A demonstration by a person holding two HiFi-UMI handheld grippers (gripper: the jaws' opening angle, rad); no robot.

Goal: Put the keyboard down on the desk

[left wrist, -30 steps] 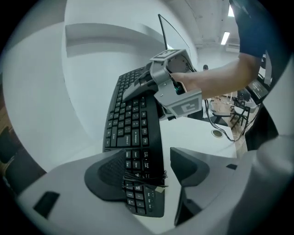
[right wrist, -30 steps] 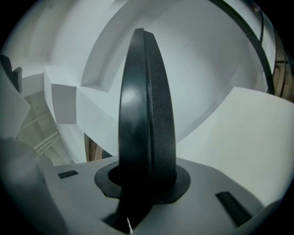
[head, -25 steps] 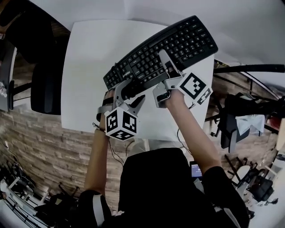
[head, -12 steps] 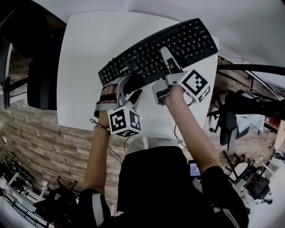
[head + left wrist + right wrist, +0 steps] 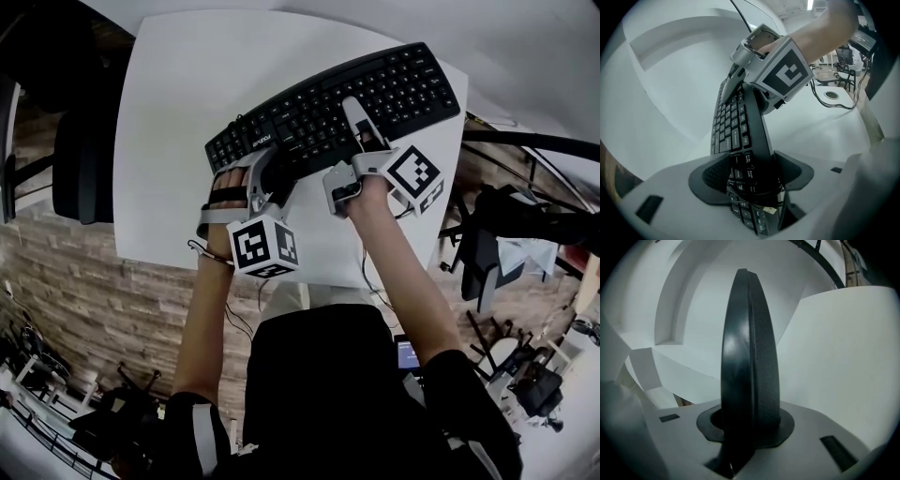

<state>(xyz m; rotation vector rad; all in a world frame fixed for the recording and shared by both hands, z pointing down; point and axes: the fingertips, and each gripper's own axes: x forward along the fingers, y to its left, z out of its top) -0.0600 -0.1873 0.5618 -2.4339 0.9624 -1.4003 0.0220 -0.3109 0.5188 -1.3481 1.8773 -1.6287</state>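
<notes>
Bright, even light; fisheye-warped edges.

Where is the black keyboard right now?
In the head view the black keyboard is held slantwise over the right half of the white desk, its near edge gripped by the left claw and the right claw.

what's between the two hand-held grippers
Just a bare stretch of the keyboard that the left hand-held gripper and right hand-held gripper hold, per the head view.
</notes>
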